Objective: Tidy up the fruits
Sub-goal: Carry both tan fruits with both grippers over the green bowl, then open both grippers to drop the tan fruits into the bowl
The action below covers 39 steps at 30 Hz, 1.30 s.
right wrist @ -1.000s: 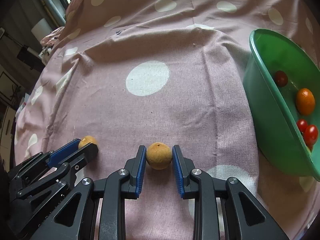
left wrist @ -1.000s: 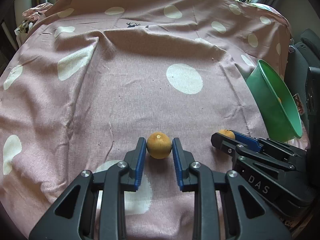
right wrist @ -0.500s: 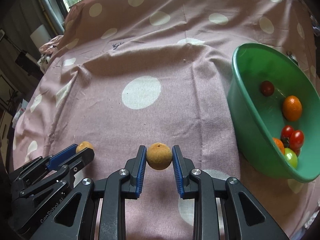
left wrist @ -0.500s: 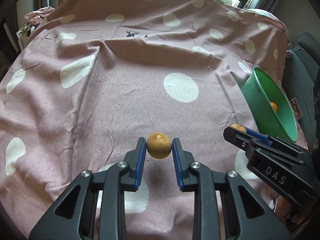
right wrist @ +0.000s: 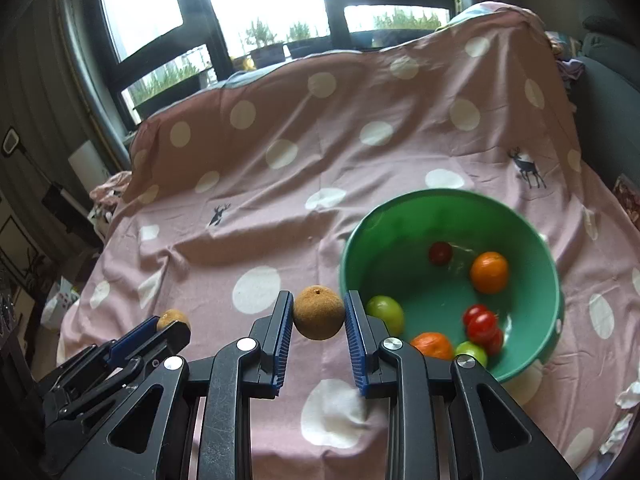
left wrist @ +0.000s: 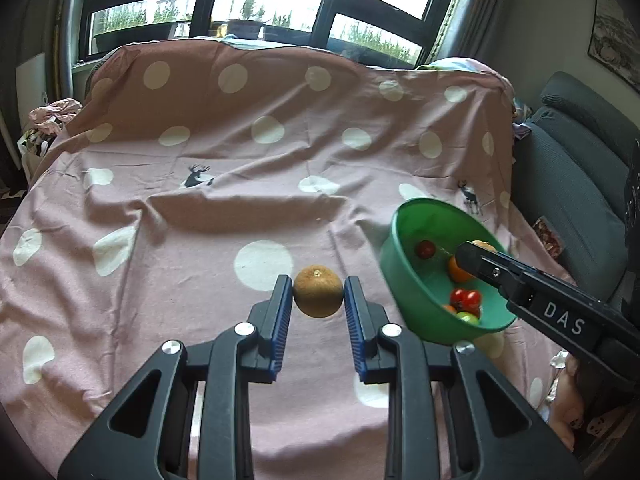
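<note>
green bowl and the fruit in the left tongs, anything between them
Left wrist view: only bare dotted cloth separates the green bowl from the brown fruit in the left tongs.

Matt pink dotted cloth [left wrist: 168,216], glossy green plastic bowl [right wrist: 384,240], rough-skinned brown fruit [right wrist: 319,312].

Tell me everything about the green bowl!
The green bowl looks like smooth plastic, round and deep. It sits on the spotted pink cloth, toward the right. Inside are two oranges, red cherry tomatoes and green fruits. The right tongs, clamping a brown fruit, hang beside its near-left rim.
</note>
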### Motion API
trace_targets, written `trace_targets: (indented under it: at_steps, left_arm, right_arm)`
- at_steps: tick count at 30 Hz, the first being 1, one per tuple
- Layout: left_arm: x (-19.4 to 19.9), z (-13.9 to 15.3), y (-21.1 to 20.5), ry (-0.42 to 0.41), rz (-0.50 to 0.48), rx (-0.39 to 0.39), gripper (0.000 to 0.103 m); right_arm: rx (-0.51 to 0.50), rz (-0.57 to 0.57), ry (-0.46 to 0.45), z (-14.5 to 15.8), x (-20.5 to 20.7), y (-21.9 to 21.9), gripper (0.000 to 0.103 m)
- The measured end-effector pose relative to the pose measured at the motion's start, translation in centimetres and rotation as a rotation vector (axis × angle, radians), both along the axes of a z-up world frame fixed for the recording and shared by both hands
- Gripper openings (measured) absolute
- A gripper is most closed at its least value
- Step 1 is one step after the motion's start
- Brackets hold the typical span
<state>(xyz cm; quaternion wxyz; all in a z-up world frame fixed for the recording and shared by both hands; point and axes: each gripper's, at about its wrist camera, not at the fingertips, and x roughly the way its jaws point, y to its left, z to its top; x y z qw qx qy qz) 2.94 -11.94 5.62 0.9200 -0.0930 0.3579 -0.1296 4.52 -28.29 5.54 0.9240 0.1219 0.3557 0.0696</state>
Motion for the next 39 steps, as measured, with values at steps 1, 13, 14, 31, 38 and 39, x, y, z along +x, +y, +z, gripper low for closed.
trace_targets:
  at_steps: [1,13,14,31,38,39]
  left_arm:
    - [0.1,0.3,-0.7,-0.006,-0.012,-0.009,0.027]
    - [2.4,1.4,-9.8,-0.008,-0.16,-0.015,0.027]
    - [2.6,1.2,-10.4,0.001,-0.17,-0.014,0.027]
    - [5.6,-3.2,-15.2,0.164,-0.25,0.029,0.027]
    - [5.9,-4.0,-15.7,0.192,-0.253,0.034,0.027]
    - [5.9,-4.1,-15.8,0.194,-0.253,0.036,0.027]
  right_arm:
    - [-0.002,-0.019,-0.012,0.3,-0.2,-0.8,0.028]
    - [0.059,-0.243,-0.045,0.4,-1.1,-10.1,0.028]
    - [0.066,-0.247,-0.04,0.2,-1.1,-10.5,0.028]
    - [0.154,-0.238,0.119,-3.8,1.2,-13.1,0.028]
    - [0.169,-0.228,0.155,-4.7,1.7,-13.3,0.028]
    - [0.171,-0.229,0.159,-4.8,1.7,-13.3,0.028]
